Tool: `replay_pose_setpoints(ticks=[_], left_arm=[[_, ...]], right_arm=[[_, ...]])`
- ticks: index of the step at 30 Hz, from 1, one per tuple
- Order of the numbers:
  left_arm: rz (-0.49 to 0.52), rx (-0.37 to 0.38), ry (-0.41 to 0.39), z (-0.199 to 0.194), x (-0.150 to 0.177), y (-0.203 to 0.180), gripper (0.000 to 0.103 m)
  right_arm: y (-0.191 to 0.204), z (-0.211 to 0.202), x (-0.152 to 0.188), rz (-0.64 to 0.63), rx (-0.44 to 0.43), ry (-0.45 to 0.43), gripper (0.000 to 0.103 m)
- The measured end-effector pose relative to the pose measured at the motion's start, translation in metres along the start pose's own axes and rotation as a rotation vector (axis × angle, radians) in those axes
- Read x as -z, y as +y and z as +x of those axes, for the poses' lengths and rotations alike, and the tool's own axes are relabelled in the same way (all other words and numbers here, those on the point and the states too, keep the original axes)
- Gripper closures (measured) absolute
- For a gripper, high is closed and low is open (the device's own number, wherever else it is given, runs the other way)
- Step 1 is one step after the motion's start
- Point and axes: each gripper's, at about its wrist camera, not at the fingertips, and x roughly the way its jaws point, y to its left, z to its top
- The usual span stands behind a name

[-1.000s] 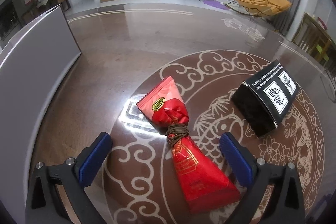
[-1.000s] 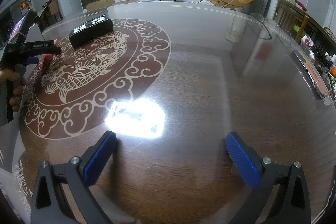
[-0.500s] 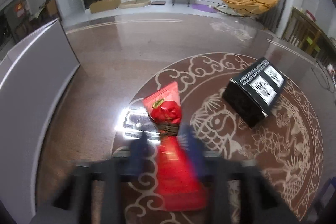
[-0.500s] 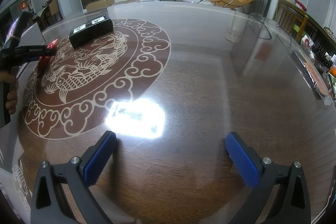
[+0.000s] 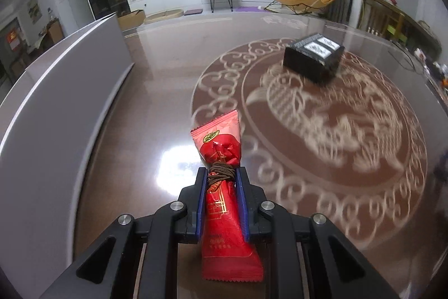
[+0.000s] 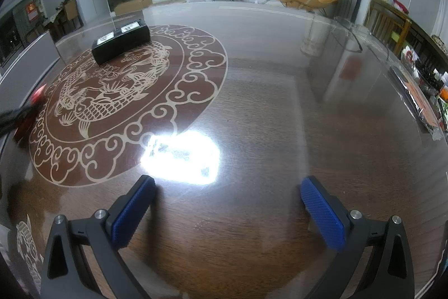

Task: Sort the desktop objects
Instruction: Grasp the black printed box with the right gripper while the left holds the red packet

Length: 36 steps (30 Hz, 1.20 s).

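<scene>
My left gripper [image 5: 221,181] clamped on red packet [image 5: 224,203] at its brown cord tie [image 5: 221,173], black box [image 5: 313,60] well apart on glossy patterned table [image 5: 322,131], grey panel [image 5: 64,102] left.

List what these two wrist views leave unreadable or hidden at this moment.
- Red packet, left wrist view: its middle is covered by the left gripper shut on it; the gold print is too small to read.
- Black box, both views: label text too small.
- Left gripper, right wrist view: blurred and cut off by the left edge.
</scene>
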Motion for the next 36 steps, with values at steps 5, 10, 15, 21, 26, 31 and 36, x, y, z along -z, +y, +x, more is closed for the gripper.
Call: replay_pose_setpoints(ticks=[5, 10, 15, 21, 26, 31, 36], left_arm=[[0.022, 0.005, -0.002, -0.013, 0.018, 0.012, 0.083], [0.023, 0.014, 0.001, -0.016, 0.022, 0.021, 0.083], [0.002, 0.030, 0.004, -0.014, 0.021, 0.026, 0.083], [0.005, 0.038, 0.003, -0.014, 0.022, 0.027, 0.083], [-0.007, 0.049, -0.003, -0.014, 0.023, 0.029, 0.083], [-0.015, 0.048, -0.009, -0.016, 0.026, 0.028, 0.083], [-0.024, 0.054, -0.013, -0.023, 0.034, 0.026, 0.083]], right_arm=[[0.032, 0.007, -0.057, 0.260, -0.349, 0.003, 0.000], [0.107, 0.048, -0.136, 0.395, -0.463, 0.070, 0.000], [0.157, 0.095, -0.181, 0.437, -0.322, 0.143, 0.000], [0.187, 0.112, -0.195, 0.376, -0.212, 0.154, 0.000], [0.203, 0.112, -0.196, 0.200, -0.125, 0.147, 0.017], [0.200, 0.098, -0.181, 0.106, -0.158, 0.088, 0.035], [0.196, 0.064, -0.134, -0.011, -0.215, 0.037, 0.041]])
